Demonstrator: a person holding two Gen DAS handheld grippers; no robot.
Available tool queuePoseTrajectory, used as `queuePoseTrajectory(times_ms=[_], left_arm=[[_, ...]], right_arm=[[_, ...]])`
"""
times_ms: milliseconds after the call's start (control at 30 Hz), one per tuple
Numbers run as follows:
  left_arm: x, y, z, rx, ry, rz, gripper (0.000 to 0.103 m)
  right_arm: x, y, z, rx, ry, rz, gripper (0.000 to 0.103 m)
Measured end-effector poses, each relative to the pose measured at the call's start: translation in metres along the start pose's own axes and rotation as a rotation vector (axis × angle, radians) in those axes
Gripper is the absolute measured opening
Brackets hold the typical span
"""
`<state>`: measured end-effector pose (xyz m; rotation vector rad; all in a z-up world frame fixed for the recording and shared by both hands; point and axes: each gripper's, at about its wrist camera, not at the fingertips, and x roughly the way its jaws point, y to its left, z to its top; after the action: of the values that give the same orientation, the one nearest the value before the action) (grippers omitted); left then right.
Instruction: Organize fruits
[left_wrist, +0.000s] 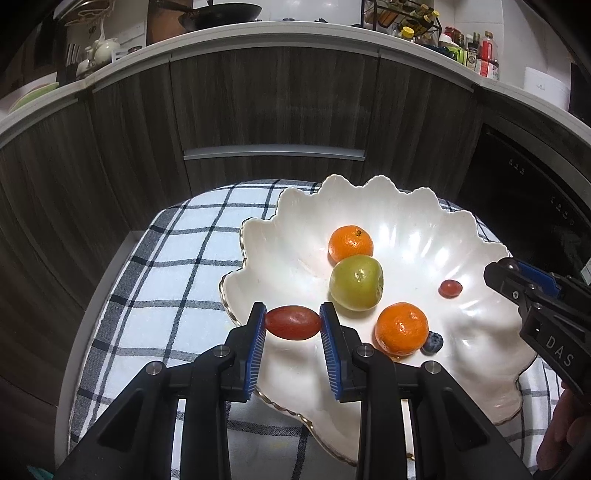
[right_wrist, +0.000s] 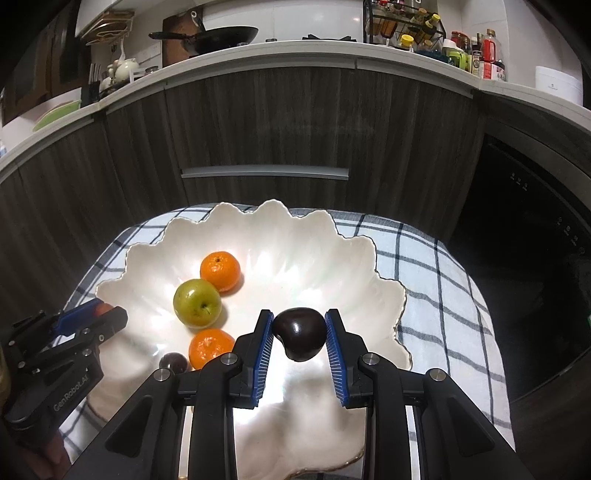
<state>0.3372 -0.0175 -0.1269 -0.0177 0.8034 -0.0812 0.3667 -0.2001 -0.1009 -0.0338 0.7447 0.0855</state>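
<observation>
A white scalloped bowl (left_wrist: 424, 229) (right_wrist: 280, 229) holds two oranges (left_wrist: 350, 242) (left_wrist: 402, 328), a green apple (left_wrist: 356, 282), a small red grape (left_wrist: 450, 288) and a blueberry (left_wrist: 432, 342). My left gripper (left_wrist: 293, 323) is shut on a red oval tomato (left_wrist: 293, 322) above the bowl's left rim. My right gripper (right_wrist: 299, 334) is shut on a dark plum (right_wrist: 300, 334) above the bowl's middle. The left gripper also shows at the left of the right wrist view (right_wrist: 107, 317).
The bowl sits on a blue-checked white cloth (left_wrist: 177, 266) over a small round-edged table. Dark wood cabinets (left_wrist: 273, 103) stand behind, with a dark appliance (right_wrist: 535, 258) at the right. The counter above carries a wok (right_wrist: 218, 37) and bottles (left_wrist: 476, 51).
</observation>
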Motion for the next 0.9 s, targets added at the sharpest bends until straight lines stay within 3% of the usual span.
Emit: queuePoseTrajectory(times_ms=[67, 133, 267, 333, 500, 900], left_arm=[[-0.001, 0.001, 0.0, -0.005, -0.008, 0.005, 0.049], [-0.004, 0.001, 0.0, -0.009, -0.022, 0.007, 0.053], [-0.006, 0.002, 0.0, -0.011, -0.025, 0.008, 0.062], [-0.008, 0.002, 0.0, -0.013, -0.026, 0.017, 0.068], [-0.017, 0.003, 0.001, -0.023, -0.048, 0.028, 0.086], [-0.049, 0.003, -0.001, -0.016, -0.09, 0.042, 0.086]], right_arm=[[0.001, -0.001, 0.0, 0.004, 0.002, 0.002, 0.031], [0.001, -0.001, 0.0, 0.002, 0.004, 0.001, 0.035], [-0.003, -0.001, 0.001, 0.004, -0.016, -0.004, 0.063], [-0.007, -0.001, 0.001, 0.01, -0.031, -0.012, 0.071], [-0.013, -0.001, 0.002, 0.011, -0.043, -0.026, 0.074], [-0.042, -0.003, 0.001, 0.029, -0.079, -0.052, 0.078]])
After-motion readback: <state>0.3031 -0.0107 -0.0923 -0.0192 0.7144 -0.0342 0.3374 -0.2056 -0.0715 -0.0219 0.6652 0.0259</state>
